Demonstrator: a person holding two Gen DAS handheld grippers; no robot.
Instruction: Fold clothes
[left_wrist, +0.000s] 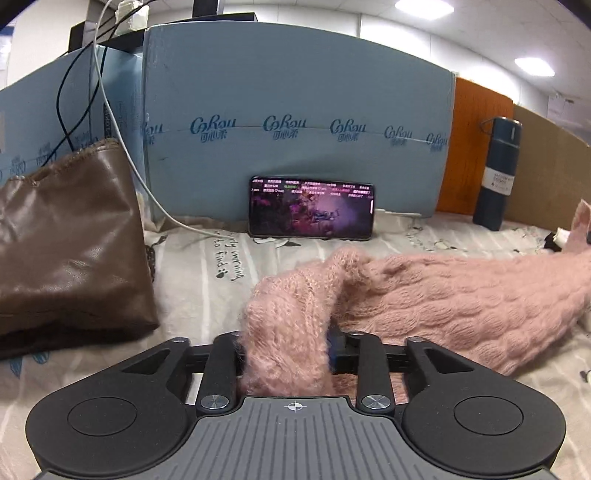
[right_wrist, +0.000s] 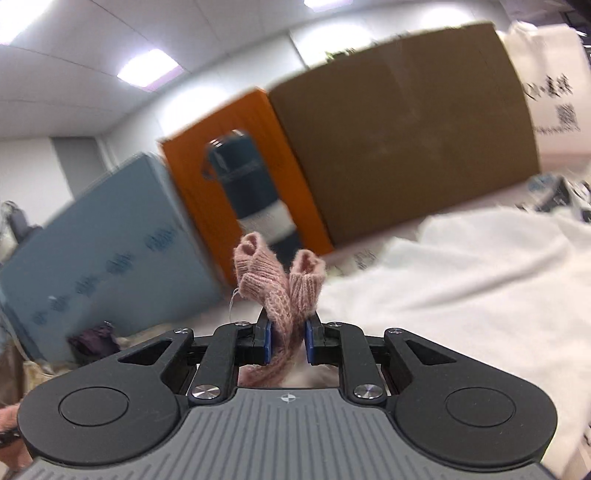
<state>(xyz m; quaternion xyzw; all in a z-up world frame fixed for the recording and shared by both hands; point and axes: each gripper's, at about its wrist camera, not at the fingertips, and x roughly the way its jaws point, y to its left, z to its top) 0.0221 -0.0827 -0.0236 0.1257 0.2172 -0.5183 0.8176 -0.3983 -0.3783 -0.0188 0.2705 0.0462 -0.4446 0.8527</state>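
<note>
Fuzzy pink cable-knit sweater (left_wrist: 424, 295) stretched; both grippers' jaws clamped on it.

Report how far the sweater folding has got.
Done: nothing looks folded; the pink sweater lies bunched on the printed sheet. In hand: the left gripper pinches one end, the right gripper clamps both cuffs. Left: the folds themselves.
</note>
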